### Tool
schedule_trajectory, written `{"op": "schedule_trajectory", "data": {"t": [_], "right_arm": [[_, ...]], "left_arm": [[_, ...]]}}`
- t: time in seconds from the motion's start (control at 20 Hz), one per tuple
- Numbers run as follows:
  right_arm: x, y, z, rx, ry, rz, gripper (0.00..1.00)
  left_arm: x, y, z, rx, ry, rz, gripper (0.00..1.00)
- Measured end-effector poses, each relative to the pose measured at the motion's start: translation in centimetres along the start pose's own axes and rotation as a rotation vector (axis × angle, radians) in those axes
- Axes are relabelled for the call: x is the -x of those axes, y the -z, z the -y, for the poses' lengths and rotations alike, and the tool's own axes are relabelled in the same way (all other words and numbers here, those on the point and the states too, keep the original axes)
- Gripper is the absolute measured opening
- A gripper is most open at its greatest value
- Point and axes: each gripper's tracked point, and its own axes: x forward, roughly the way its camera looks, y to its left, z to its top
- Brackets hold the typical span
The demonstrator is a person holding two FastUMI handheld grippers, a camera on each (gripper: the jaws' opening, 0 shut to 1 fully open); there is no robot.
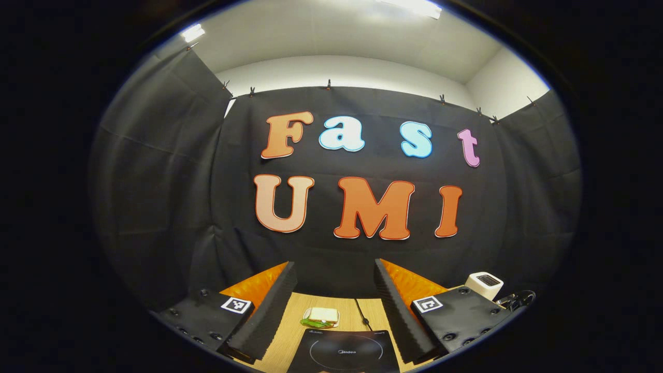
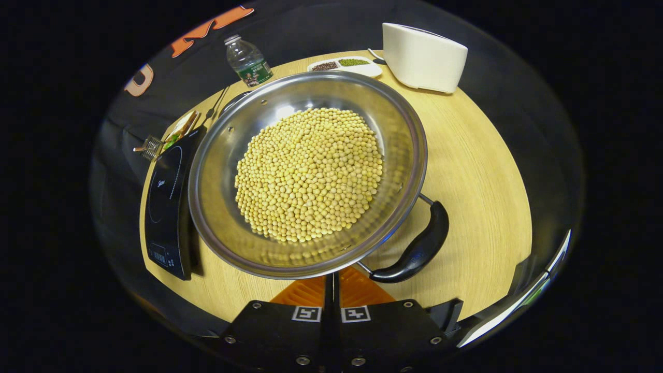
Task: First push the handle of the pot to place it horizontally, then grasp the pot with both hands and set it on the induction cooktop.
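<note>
Currently right claw (image 2: pixel 331 290) is closed, empty, beside pot (image 2: pixel 308 173) handle (image 2: pixel 414 248); left claw (image 1: pixel 334 305) gapes empty. Hard shove spills beans (image 2: pixel 311 173) onto counter (image 2: pixel 476 171).

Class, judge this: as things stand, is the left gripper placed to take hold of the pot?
Probably not yet. The left gripper is open but raised, facing the wall above the induction cooktop; the pot sits beside the cooktop, near the right gripper.
</note>
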Motion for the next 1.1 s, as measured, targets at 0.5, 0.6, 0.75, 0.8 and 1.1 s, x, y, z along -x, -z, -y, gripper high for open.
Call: {"op": "schedule_trajectory", "data": {"t": [0.5, 0.6, 0.75, 0.8, 1.1], "right_arm": [[0.0, -3.6, 5.2, -0.132, 0.085, 0.044, 0.00], [-0.1, -4.5, 5.8, -0.146, 0.105, 0.055, 0.00], [-0.2, -5.6, 6.6, -0.151, 0.133, 0.072, 0.00], [-0.2, -6.0, 7.0, -0.163, 0.143, 0.079, 0.00], [-1.0, -8.4, 8.0, -0.196, 0.150, 0.105, 0.00]], "left_arm": [[0.3, 0.3, 0.0, -0.018, -0.003, 0.002, 0.98], [0.4, 0.4, 0.1, -0.025, -0.004, 0.003, 0.98], [0.5, 0.7, 0.7, -0.026, 0.007, -0.004, 0.99], [0.5, 0.9, 0.8, -0.029, 0.009, -0.006, 0.99], [0.1, 1.9, 1.9, -0.050, 0.021, -0.027, 0.98]]}}
